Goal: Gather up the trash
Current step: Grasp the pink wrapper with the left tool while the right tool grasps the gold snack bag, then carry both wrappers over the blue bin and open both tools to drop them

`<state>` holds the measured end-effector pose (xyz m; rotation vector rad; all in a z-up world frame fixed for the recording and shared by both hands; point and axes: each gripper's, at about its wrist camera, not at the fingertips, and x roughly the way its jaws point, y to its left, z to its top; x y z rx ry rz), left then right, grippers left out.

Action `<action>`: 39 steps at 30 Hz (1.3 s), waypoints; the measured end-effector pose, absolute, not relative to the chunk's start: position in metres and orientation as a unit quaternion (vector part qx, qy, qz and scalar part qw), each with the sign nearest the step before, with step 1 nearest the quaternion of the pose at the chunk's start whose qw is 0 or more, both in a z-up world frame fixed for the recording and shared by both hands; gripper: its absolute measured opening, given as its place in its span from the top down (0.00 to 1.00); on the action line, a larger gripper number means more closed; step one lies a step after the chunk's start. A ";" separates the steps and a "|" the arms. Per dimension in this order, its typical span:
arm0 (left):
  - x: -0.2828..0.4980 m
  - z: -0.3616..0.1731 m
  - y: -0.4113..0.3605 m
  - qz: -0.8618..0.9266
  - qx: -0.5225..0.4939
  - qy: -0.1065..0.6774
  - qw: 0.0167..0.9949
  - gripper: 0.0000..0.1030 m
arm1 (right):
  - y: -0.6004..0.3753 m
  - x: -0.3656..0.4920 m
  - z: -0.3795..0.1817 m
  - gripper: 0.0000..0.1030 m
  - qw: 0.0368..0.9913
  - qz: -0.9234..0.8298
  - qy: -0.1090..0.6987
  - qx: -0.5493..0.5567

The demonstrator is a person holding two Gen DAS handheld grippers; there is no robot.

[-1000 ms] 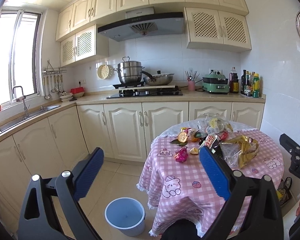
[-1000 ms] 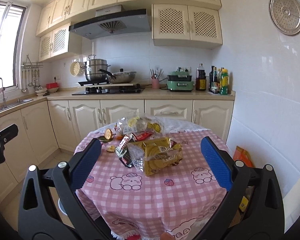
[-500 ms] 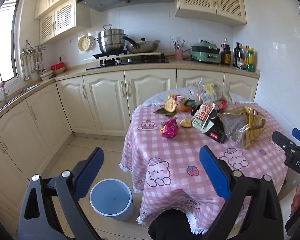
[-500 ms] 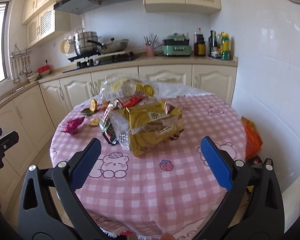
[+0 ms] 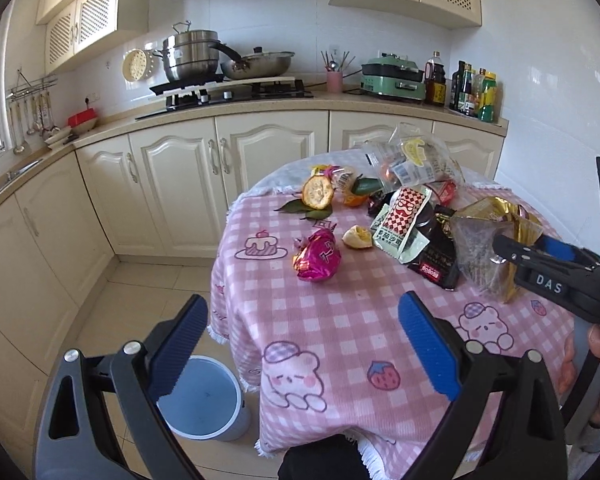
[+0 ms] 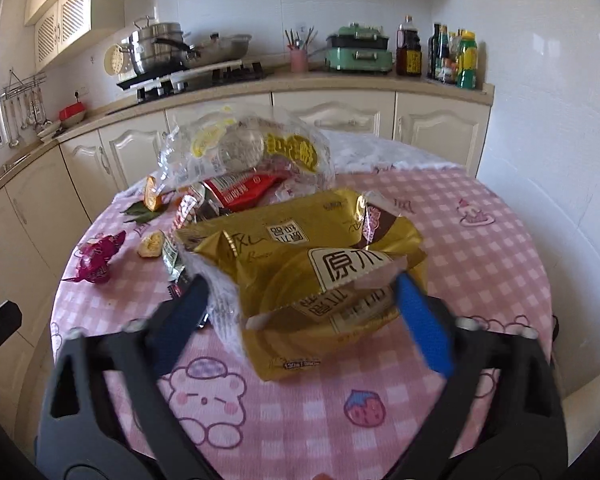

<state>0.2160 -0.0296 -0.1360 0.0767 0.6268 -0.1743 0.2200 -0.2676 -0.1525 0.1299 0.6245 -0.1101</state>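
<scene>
While I'm going for the first bit of trash, my right gripper [image 6: 300, 312] is closing around the gold snack bag [image 6: 312, 264] at frame centre, pads not pressing it yet. It's looking crumpled, shiny, torn open. Next I'm needing a firm pinch, then the blue bin [image 5: 204, 404] lower left. Left gripper [image 5: 300, 344] is hanging spread, empty.

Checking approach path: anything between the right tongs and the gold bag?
Nothing visible. The gold bag already sits between the closing fingers of the right tongs; the clear plastic wrap lies beside the left finger.
</scene>
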 end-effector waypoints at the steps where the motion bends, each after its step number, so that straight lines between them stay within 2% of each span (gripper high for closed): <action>1: 0.219 -0.137 -0.031 -0.089 0.038 0.306 0.947 0.09 | -0.271 0.221 -0.153 0.54 0.948 -0.050 0.306 0.067; 2: 0.227 -0.139 -0.033 -0.092 0.038 0.309 0.946 0.09 | -0.272 0.221 -0.152 0.64 0.949 -0.044 0.304 0.069; 6: 0.253 -0.148 -0.035 -0.103 0.030 0.321 0.941 0.12 | -0.281 0.214 -0.145 0.82 0.958 -0.043 0.273 0.083; 8: 0.267 -0.153 -0.037 -0.108 0.025 0.331 0.937 0.28 | -0.283 0.208 -0.141 0.84 0.962 -0.047 0.255 0.085; 11: 0.291 -0.162 -0.041 -0.119 0.020 0.349 0.929 0.41 | -0.279 0.204 -0.134 0.85 0.968 -0.056 0.235 0.074; 15: 0.318 -0.179 -0.046 -0.118 0.025 0.377 0.918 0.48 | -0.269 0.206 -0.127 0.85 0.973 -0.066 0.217 0.050; 17: 0.328 -0.186 -0.047 -0.121 0.025 0.392 0.911 0.61 | -0.262 0.209 -0.126 0.85 0.974 -0.066 0.212 0.040; 28: 0.277 -0.153 -0.007 -0.158 -0.020 0.325 0.932 0.64 | -0.185 0.204 -0.099 0.86 0.986 -0.031 0.164 -0.019; 34: 0.241 -0.138 0.070 -0.096 -0.050 0.292 0.950 0.64 | -0.091 0.217 -0.088 0.85 0.981 0.094 0.167 -0.031; 39: 0.227 -0.158 0.156 0.004 -0.071 0.311 0.948 0.64 | 0.001 0.242 -0.110 0.85 0.958 0.196 0.207 -0.041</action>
